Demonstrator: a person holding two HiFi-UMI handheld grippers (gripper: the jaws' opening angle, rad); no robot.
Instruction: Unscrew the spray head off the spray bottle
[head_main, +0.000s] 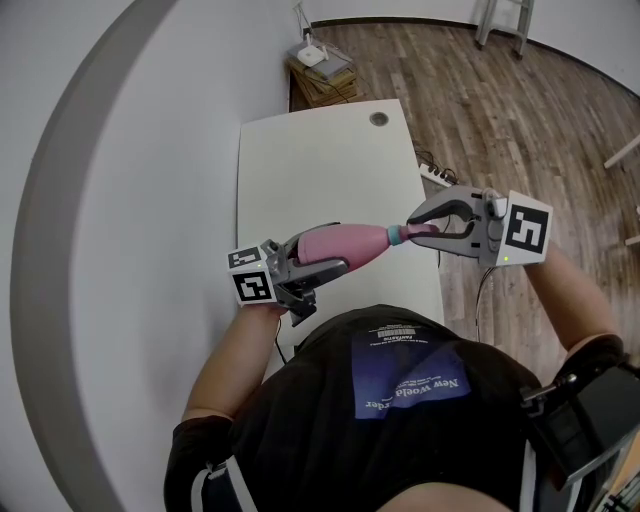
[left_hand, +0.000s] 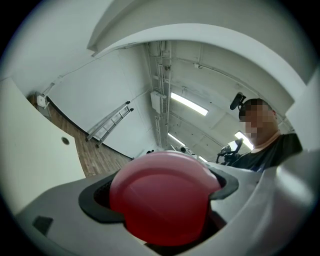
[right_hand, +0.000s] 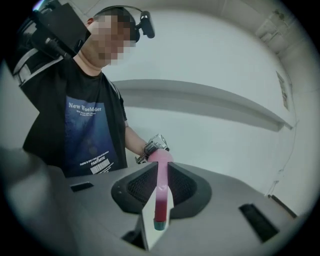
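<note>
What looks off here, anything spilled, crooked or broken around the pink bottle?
Nothing spilled or broken shows. The one oddity is that the pink spray bottle lies on its side in mid-air above the white table. Its base is clamped in the left tool and its teal-collared neck in the right tool.

White table (head_main: 330, 170), long and narrow, with a cable hole (head_main: 378, 119) near its far end; a curved white wall (head_main: 150, 200) runs along its left side. Wood-plank floor (head_main: 520, 120) to its right, with a power strip (head_main: 436, 177) just beside the table edge. Past the table's far end stands a low wooden stand (head_main: 322, 80) with stacked items, a ladder (head_main: 503, 22) farther off, and strip lights (left_hand: 189, 104) overhead.
</note>
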